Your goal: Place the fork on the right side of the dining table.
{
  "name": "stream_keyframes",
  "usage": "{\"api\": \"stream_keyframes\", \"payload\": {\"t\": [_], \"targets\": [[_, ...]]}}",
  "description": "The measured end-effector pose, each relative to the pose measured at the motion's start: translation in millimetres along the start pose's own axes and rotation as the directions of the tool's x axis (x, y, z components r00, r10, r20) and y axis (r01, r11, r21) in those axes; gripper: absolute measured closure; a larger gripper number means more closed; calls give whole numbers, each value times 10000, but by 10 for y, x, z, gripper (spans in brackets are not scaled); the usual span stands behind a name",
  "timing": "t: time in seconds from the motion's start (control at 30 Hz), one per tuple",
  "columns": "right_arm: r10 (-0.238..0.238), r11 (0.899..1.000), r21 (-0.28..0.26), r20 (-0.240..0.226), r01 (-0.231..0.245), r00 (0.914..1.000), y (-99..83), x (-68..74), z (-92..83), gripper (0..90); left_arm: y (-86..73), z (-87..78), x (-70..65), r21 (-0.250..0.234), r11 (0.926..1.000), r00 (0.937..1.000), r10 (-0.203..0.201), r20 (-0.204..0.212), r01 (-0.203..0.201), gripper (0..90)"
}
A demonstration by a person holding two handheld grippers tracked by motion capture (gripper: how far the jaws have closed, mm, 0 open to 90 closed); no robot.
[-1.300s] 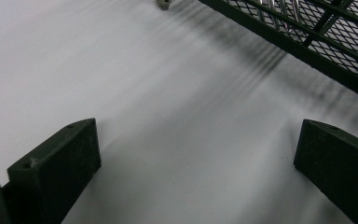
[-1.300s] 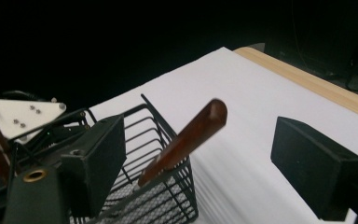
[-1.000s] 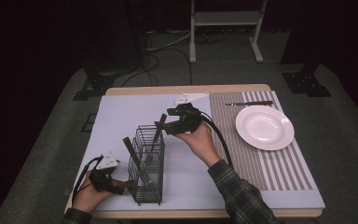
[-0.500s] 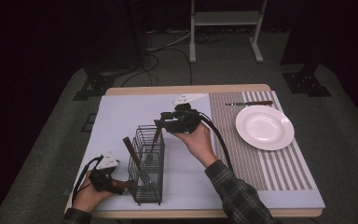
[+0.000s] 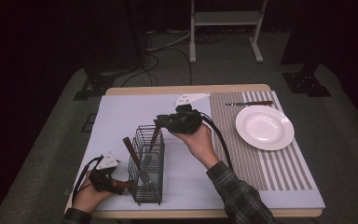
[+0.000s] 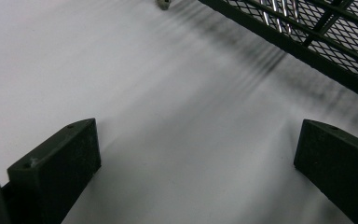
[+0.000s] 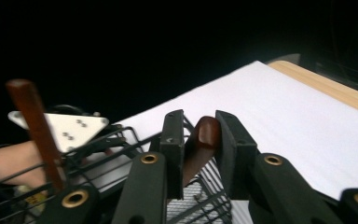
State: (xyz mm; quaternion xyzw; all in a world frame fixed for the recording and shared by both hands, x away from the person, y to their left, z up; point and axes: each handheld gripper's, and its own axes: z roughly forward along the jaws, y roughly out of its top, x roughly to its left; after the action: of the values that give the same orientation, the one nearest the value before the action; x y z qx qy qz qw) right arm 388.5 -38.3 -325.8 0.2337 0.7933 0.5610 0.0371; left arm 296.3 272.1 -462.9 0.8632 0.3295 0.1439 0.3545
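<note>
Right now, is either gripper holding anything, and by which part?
The right gripper clamps a utensil's brown wooden handle near its top end, in the wire caddy. The left gripper is open, empty.

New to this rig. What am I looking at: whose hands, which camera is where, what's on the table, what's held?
A person holds a two-jaw gripper in each hand; no robot arm. The high view looks down on the table. The other two cameras ride on the grippers and look along their black jaws.

On the table: a black wire basket with wooden-handled utensils, a white plate, and a knife behind the plate.

The right gripper has just been closing and now pinches a brown wooden handle standing in the basket. The left gripper is open beside the basket, holding nothing.
</note>
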Motion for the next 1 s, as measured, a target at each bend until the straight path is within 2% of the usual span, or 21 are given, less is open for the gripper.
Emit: {"api": "stream_keyframes", "payload": {"t": [0.03,0.23,0.4,0.43,0.53,0.73,1.0], "targets": [[-3,10000,-4,-203,3,9998,11,17,-9,747,0,0,1,5,10000,10000,-3,-1,3,0],[-61,10000,-12,-639,60,9979,35,50,-26,772,0,0,1,9,10000,10000,7,1,-7,0],[159,9996,-194,-1211,-184,9925,43,55,-46,799,0,0,1,10,10000,10000,8,2,-8,0],[51,9993,-349,-1199,-94,9928,55,73,-67,802,0,0,1,7,10000,10000,7,1,-7,0],[-117,9993,-366,-1137,76,9934,73,90,-80,802,0,0,1,9,10000,10000,8,3,-8,0],[-108,9989,-464,-1096,58,9939,91,102,-120,802,-1,1,1,-8,10000,10000,5,-3,-5,0],[-394,9958,-856,-891,317,9952,208,139,-267,802,0,0,-1,3,10000,10000,-22,13,22,0]]}}
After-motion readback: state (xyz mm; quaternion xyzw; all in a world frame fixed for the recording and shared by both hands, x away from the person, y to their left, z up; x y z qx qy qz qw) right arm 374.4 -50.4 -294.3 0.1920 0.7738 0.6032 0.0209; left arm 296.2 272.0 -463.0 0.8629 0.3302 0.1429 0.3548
